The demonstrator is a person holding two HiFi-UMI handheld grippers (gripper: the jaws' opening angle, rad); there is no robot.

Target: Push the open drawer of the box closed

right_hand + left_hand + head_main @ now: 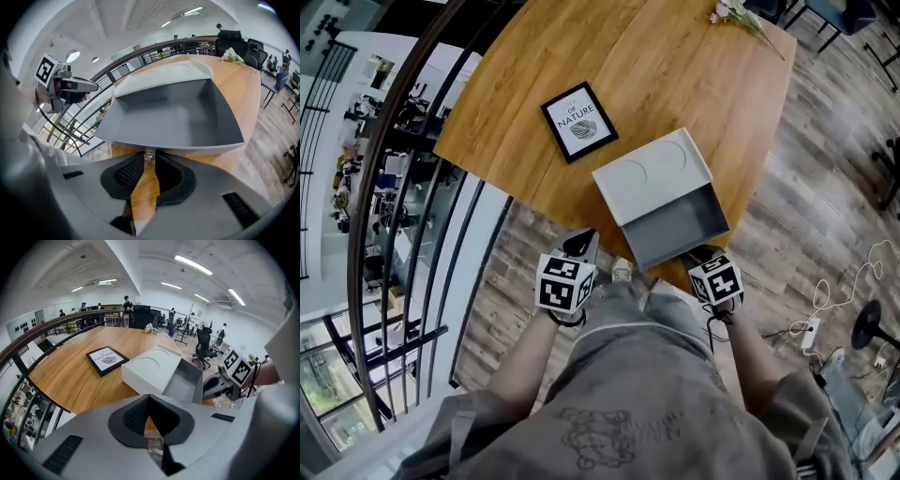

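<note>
One gray drawer (677, 225) stands pulled well out of the white box (652, 172), its open tray empty and turned toward the person. The box has two shallow round hollows in its top and sits on the wooden tabletop (675, 75). The drawer's front lies close to the tabletop's near edge. A small clear knob (149, 155) juts from the middle of that front.

The right tongs (149, 159) meet the drawer head-on, with the knob sitting between their tips. The gap there is narrow and the knob fills it, so the ribbed pads are clamped on it, and bare wood shows between the jaws further back.

The left tongs (148, 398) hang to the left of the drawer, by the tabletop's edge, well apart from the box. Their jaws are together at the tips with nothing between them.

Behind the box and to its left a black picture frame (578, 122) lies flat on the wood. A small spray of flowers (736, 14) rests at the far edge. A curved dark railing (403, 187) runs along the left side, and the plank floor (825, 141) on the right carries a white power strip (811, 330) with trailing cords.
</note>
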